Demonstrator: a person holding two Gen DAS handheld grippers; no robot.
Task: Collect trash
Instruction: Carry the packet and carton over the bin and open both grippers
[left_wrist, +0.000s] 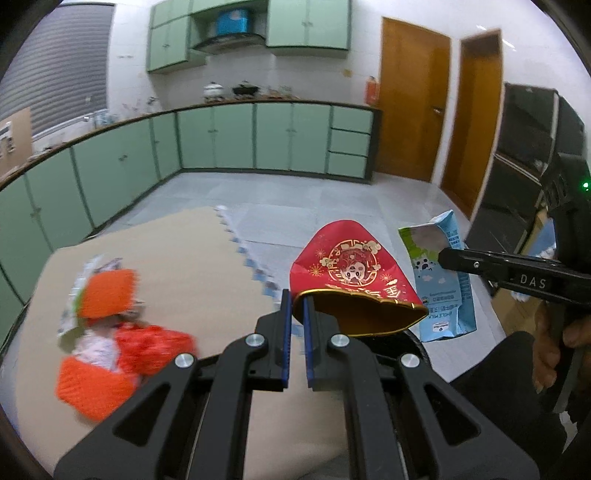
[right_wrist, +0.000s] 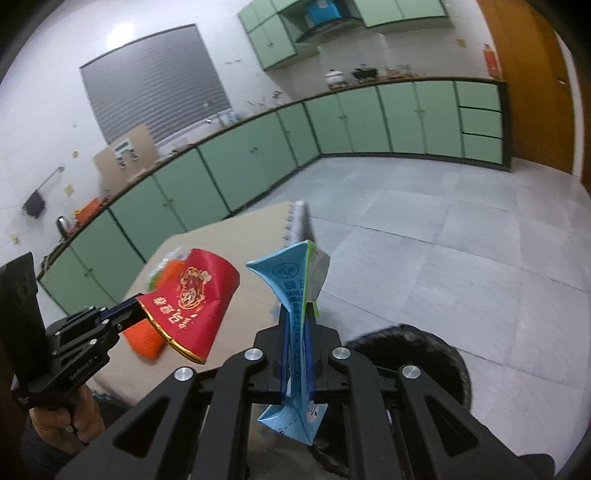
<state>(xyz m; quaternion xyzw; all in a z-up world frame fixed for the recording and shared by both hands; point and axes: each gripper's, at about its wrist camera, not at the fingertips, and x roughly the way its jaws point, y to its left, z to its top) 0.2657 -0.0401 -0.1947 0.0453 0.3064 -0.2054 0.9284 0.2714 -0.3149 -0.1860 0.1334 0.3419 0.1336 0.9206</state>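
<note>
Carry-to-bin step, by my judgement. The left gripper (left_wrist: 296, 308) is clamped on the gold rim of a crushed red paper cup (left_wrist: 354, 273); the right gripper (right_wrist: 297, 325) pinches a flattened blue milk carton (right_wrist: 300, 280). Both items hang above the black bin (right_wrist: 424, 345). Next: position squarely over the bin, then release. Orange wrappers (left_wrist: 107, 291) remain on the table (left_wrist: 192, 251), left of the bin.

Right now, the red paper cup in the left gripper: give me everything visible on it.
The red paper cup is crushed and creased, red outside with a gold cartoon emblem and Chinese characters, gold lining and a gold scalloped rim. It is held in the air, tipped so its open mouth faces the left wrist camera. The left gripper pinches its rim wall, one blue pad inside and one outside. It hangs beside the blue milk carton; contact between them cannot be told. Nothing else visibly touches it.
</note>
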